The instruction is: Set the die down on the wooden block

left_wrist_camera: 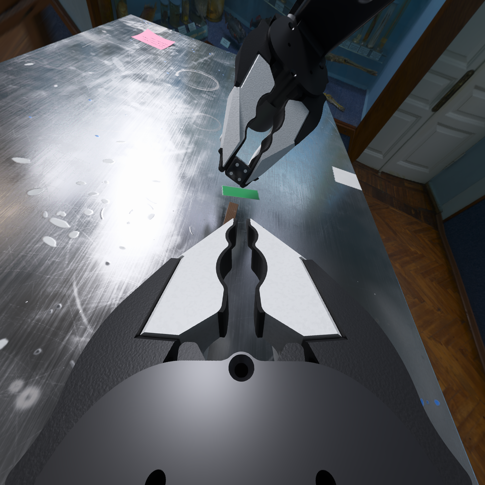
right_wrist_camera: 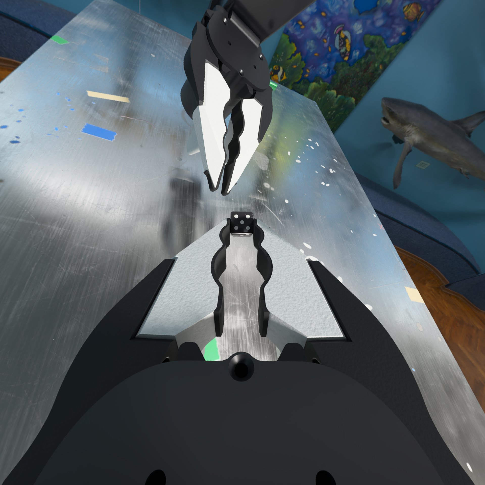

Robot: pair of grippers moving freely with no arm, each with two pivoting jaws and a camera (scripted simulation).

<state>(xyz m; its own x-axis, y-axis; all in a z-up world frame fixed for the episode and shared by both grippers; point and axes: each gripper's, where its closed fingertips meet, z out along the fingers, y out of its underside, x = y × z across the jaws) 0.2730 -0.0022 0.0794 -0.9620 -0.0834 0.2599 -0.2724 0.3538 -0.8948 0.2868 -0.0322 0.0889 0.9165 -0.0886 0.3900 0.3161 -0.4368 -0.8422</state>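
My right gripper (right_wrist_camera: pixel 242 222) is shut on a black die (right_wrist_camera: pixel 242 221) with white pips, held at the fingertips above the metal table (right_wrist_camera: pixel 78 210). In the left wrist view the right gripper (left_wrist_camera: pixel 237 175) hangs with the die (left_wrist_camera: pixel 237 172) just above a green tape strip (left_wrist_camera: pixel 240 192). A narrow sliver of the brown wooden block (left_wrist_camera: pixel 231 211) lies on the table just beyond my left gripper (left_wrist_camera: pixel 241 221), which is shut and empty. The left gripper (right_wrist_camera: pixel 219 191) faces the die from the far side. The block does not show in the right wrist view.
A pink note (left_wrist_camera: pixel 153 39) lies at the far end and a white patch (left_wrist_camera: pixel 345 177) at the right edge. Blue tape (right_wrist_camera: pixel 99 132) and beige tape (right_wrist_camera: pixel 107 96) lie on the table. The table edge drops to wooden floor (left_wrist_camera: pixel 420 262) on the right.
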